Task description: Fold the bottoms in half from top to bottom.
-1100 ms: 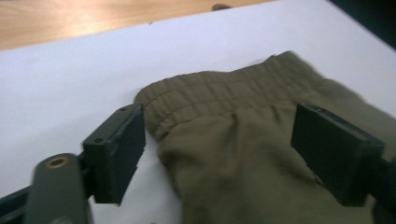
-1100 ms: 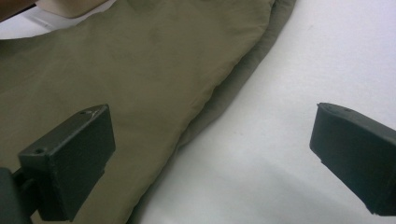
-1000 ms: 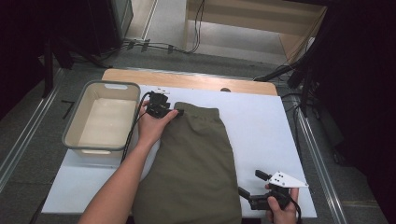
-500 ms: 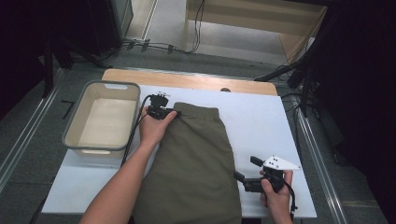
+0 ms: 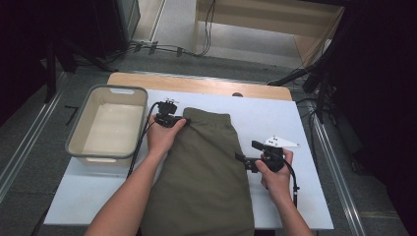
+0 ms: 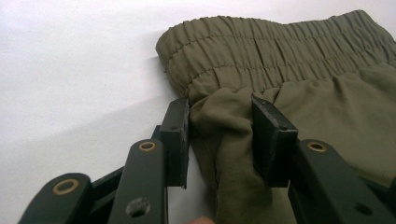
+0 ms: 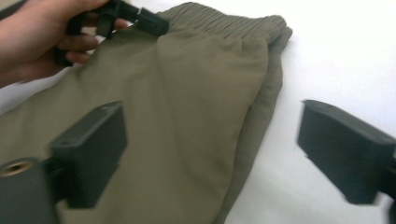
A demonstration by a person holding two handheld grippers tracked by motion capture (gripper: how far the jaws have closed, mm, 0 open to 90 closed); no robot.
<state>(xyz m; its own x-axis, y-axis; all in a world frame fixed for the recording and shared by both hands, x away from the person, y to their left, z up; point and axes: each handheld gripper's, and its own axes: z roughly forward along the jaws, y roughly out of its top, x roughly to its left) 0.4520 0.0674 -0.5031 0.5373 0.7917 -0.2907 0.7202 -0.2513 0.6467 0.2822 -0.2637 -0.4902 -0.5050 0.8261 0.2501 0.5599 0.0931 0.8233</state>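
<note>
- Left forearm came in from the bottom of the high view and angled up toward the far left corner of the garment; left hand (image 5: 161,136) wrapped around the left gripper (image 5: 183,119).
- Left gripper: jaws had just been closing and were clamped on a bunched fold of cloth just below the elastic waistband (image 6: 275,51), as its own view showed.
- Right hand (image 5: 276,172) held the right gripper (image 5: 239,158) level, jaws pointing left at the garment's right edge, grey three-cornered plate (image 5: 281,142) on top.
- Right gripper: jaws had just been closing a little but stood wide apart; in its own view one lay over the cloth and the other over bare table, with the folded edge between them and neither pad pressing on it.
- Olive shorts (image 5: 204,172) lay flat on the white table (image 5: 275,115), waistband at the far end, the rest running toward the person.
- No readable writing or labels.
- Cloth: thin, matte, woven, softly creased; waistband gathered in fine ribbed rows.
- Grey plastic tub (image 5: 109,93), rounded rectangle with a pale inside, stood left of the shorts, near the left hand.
</note>
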